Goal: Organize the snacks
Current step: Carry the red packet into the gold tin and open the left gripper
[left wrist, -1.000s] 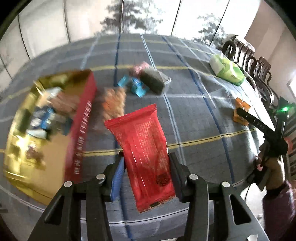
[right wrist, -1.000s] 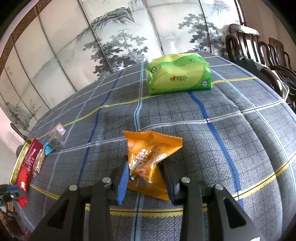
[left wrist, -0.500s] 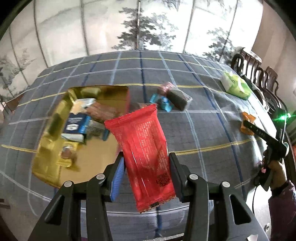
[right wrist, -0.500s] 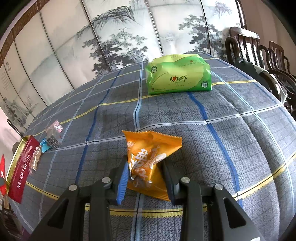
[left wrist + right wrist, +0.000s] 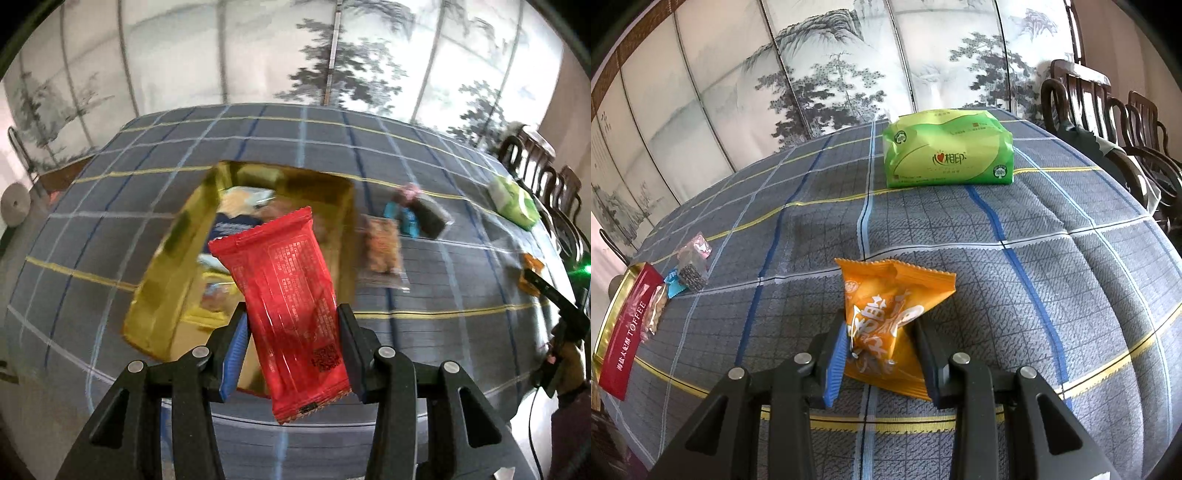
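Observation:
My left gripper (image 5: 291, 350) is shut on a long red snack packet (image 5: 284, 291) and holds it in the air over the near right part of the gold tin (image 5: 173, 254). The tin has several wrapped snacks lying inside. My right gripper (image 5: 882, 354) is shut on an orange snack packet (image 5: 886, 317) that rests on the checked tablecloth (image 5: 1052, 280). That gripper and its orange packet (image 5: 532, 273) also show at the right edge of the left wrist view. The tin's red side (image 5: 624, 343) reads TOFFEE at the far left of the right wrist view.
Loose snacks lie right of the tin: a clear bag of nuts (image 5: 380, 247), a blue packet (image 5: 406, 221) and a dark packet (image 5: 432, 218). A green tissue pack (image 5: 945, 151) sits at the far side. Wooden chairs (image 5: 1108, 114) stand along the right table edge.
My left gripper has carried the red packet leftward, from beside the tin's red wall to above its inside. The right gripper and orange packet have stayed put.

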Tool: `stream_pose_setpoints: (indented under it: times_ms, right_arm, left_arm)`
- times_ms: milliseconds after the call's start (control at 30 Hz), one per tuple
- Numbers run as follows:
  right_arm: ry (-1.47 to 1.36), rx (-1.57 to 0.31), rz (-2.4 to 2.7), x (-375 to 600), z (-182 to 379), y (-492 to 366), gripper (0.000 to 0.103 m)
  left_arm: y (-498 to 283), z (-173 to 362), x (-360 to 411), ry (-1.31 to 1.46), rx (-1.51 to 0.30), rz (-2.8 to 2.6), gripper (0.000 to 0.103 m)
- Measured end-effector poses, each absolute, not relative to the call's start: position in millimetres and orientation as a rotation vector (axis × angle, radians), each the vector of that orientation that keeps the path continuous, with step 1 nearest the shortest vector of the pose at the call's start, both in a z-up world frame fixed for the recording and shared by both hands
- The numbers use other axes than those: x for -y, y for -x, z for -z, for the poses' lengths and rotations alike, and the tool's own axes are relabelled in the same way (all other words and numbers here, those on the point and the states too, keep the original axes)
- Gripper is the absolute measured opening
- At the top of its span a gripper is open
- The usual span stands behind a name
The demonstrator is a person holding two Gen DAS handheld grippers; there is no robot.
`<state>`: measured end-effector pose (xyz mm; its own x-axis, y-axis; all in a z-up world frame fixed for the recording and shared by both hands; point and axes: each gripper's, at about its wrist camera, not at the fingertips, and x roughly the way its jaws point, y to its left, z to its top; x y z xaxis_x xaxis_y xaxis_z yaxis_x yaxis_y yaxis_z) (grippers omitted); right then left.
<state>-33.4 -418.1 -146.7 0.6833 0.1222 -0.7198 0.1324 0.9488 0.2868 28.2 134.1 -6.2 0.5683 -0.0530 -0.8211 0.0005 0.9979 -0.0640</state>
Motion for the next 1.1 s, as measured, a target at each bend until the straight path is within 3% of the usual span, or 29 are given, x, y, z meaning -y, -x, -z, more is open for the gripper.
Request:
stream_pose_setpoints:
  times_ms: [300, 433, 900, 1100]
  right_arm:
    - [-0.332, -0.822, 0.005, 417.9, 146.8, 32.7, 0.034]
    - [-0.332, -0.822, 0.005, 417.3, 146.7, 32.4, 0.034]
    - [-0.332, -0.822, 0.006, 417.0, 146.5, 32.0, 0.034]
    - [-0.324, -0.824, 0.009, 416.2, 146.0, 31.8, 0.034]
  left_arm:
    - [-37.6, 24.2, -164.3, 0.060, -0.995, -0.005, 0.041]
    - [-44.1, 28.4, -158.7, 0.044, -1.001, 0.013, 0.024]
    - [-42.6, 23.9, -164.1, 0.078, -0.980, -0.015, 0.027]
    - [-39.9, 24.1, -158.2, 0.036, -0.967, -0.074, 0.038]
